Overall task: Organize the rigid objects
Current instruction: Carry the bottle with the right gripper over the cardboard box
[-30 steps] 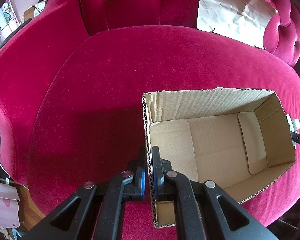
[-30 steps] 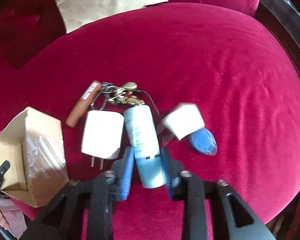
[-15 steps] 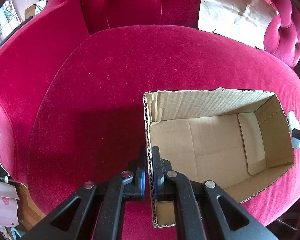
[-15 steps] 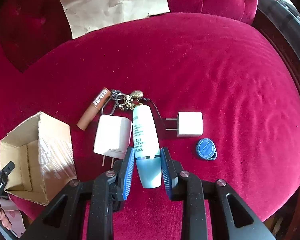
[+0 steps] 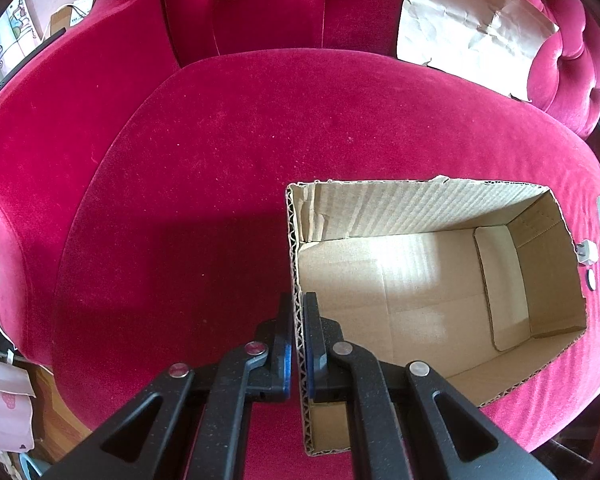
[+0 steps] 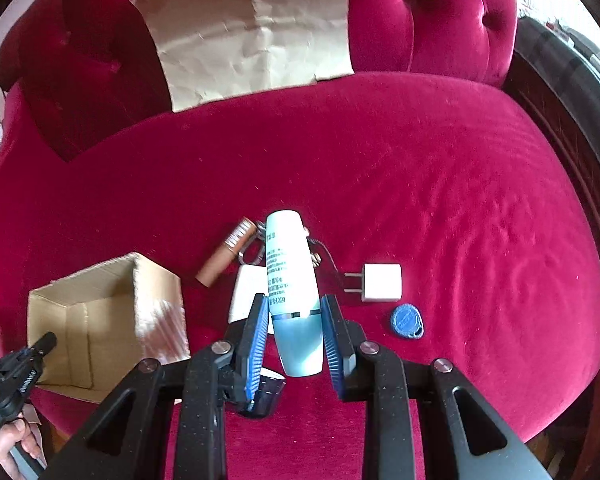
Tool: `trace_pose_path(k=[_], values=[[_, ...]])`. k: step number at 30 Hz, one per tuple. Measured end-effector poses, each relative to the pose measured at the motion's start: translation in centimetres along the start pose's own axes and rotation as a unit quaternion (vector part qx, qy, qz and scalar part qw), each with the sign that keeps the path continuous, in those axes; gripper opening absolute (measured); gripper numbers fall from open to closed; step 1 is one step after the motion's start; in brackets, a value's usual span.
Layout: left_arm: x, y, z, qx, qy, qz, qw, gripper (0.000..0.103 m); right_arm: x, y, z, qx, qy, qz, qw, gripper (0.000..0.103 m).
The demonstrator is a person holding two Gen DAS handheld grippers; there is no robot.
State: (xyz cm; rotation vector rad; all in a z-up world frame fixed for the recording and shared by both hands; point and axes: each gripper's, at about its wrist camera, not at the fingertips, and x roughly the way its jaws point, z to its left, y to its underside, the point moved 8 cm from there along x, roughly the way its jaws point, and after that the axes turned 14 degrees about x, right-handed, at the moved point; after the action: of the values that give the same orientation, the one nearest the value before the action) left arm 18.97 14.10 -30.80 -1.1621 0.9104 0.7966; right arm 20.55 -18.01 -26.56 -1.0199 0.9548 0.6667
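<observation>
Blue-capped bottle (image 6: 290,288) now lifted off red cushion (image 6: 440,200), clamped in right gripper (image 6: 296,328), angled steeply downward. Cardboard box (image 5: 420,280) unmoved, wall pinched by closed left gripper (image 5: 298,344).

Place: I read this as a home living room.
Seat: I'm working over a crimson velvet armchair (image 5: 228,168) with a button-tufted backrest (image 6: 460,28) at 12 o'clock.
Paper: a creased sheet of brown paper (image 6: 252,36) leans on that backrest.
Clutter: at 9 o'clock in my left wrist view, past the armrest, I see household odds and ends, blurred, and a picture (image 5: 14,26) with cartoon houses.
Small goods: a USB wall charger (image 6: 380,282), a bunch of keys (image 6: 256,240) and a blue key fob (image 6: 407,321) lie on the cushion, everyday domestic things.
</observation>
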Motion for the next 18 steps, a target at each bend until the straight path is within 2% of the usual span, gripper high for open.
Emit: trace_pose_path(k=[9, 18], values=[[0.1, 0.0, 0.0, -0.003, 0.002, -0.002, 1.0000, 0.003, -2.4, 0.1, 2.4, -0.024, -0.029, -0.022, 0.999, 0.028], [0.1, 0.1, -0.1, -0.001, -0.002, -0.002, 1.0000, 0.003, -3.6, 1.1, 5.7, -0.057, -0.060, -0.025, 0.996, 0.028]])
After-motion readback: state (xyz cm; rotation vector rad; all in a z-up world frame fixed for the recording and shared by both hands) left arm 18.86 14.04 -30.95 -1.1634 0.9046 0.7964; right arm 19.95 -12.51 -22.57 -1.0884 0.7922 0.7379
